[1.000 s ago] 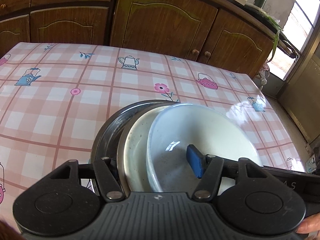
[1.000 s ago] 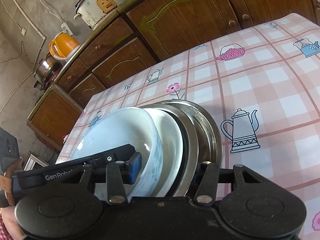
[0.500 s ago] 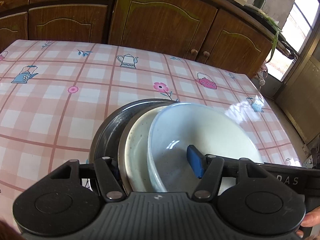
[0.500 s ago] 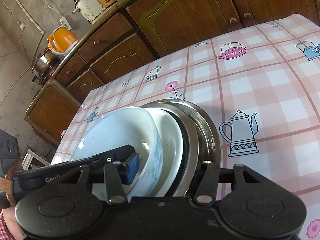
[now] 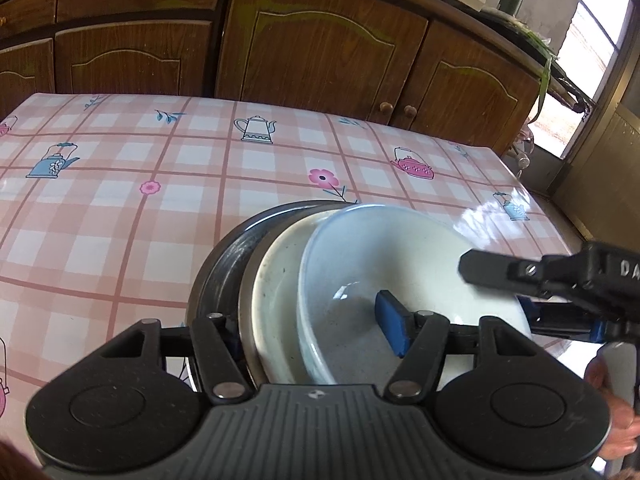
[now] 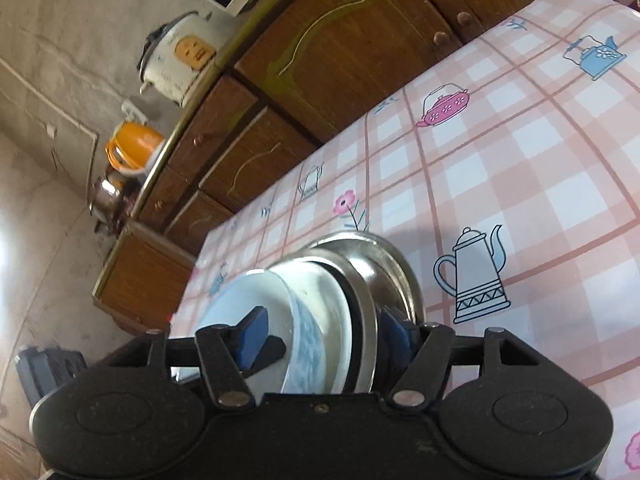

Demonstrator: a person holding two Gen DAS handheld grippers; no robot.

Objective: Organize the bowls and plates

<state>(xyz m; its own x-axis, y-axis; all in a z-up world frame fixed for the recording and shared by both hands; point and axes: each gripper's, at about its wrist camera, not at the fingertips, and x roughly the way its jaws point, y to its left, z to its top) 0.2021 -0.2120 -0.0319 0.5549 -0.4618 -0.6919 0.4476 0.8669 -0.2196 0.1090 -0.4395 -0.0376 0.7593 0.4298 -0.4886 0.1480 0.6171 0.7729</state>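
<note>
Steel plate [image 5: 224, 264], cream plate [image 5: 276, 280] and white bowl [image 5: 384, 248] stand nested on edge, clamped in the left gripper [image 5: 312, 332]. Right gripper [image 6: 324, 330] straddles the same stack, jaws opening, pads apparently off it. Beyond, the checked table [image 5: 120, 208] lies bare to its far edge by the cabinets [image 5: 320, 40].

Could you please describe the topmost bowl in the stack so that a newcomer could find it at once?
On the pink checked tablecloth stands one stack of dishes. Its top piece is the white bowl; unlike the cream dish and dark metal plate beneath, it has a blue-marbled outside.
</note>
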